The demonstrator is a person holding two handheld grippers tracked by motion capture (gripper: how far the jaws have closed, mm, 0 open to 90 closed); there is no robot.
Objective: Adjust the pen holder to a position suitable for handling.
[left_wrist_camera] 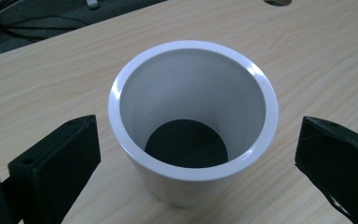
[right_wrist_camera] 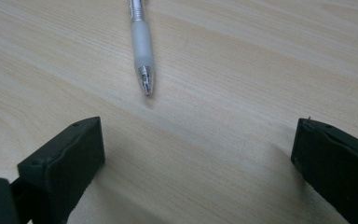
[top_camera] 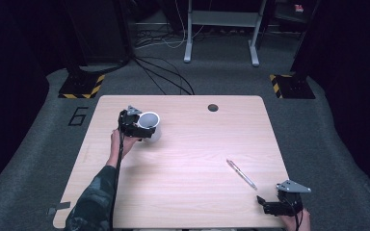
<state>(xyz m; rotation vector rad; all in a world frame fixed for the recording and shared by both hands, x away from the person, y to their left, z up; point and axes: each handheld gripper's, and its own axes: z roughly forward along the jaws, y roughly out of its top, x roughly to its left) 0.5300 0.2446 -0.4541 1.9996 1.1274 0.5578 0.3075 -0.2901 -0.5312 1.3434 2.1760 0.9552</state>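
A white cup (top_camera: 150,125) stands upright on the back left of the wooden table (top_camera: 188,154). My left gripper (top_camera: 142,130) is open around it; in the left gripper view the cup (left_wrist_camera: 193,121) sits between the two black jaws with a gap on each side, its dark bottom showing inside. A silver pen (top_camera: 241,173) lies at the front right of the table. My right gripper (top_camera: 268,206) stands open near the front right corner, and in the right gripper view the pen (right_wrist_camera: 142,46) points its tip toward the space between the jaws, a little short of them.
A round dark hole (top_camera: 213,107) sits near the table's back edge. Beyond the table are floor cables (top_camera: 166,72), a metal frame's legs (top_camera: 220,33) and two stands on yellow-black striped bases (top_camera: 82,85).
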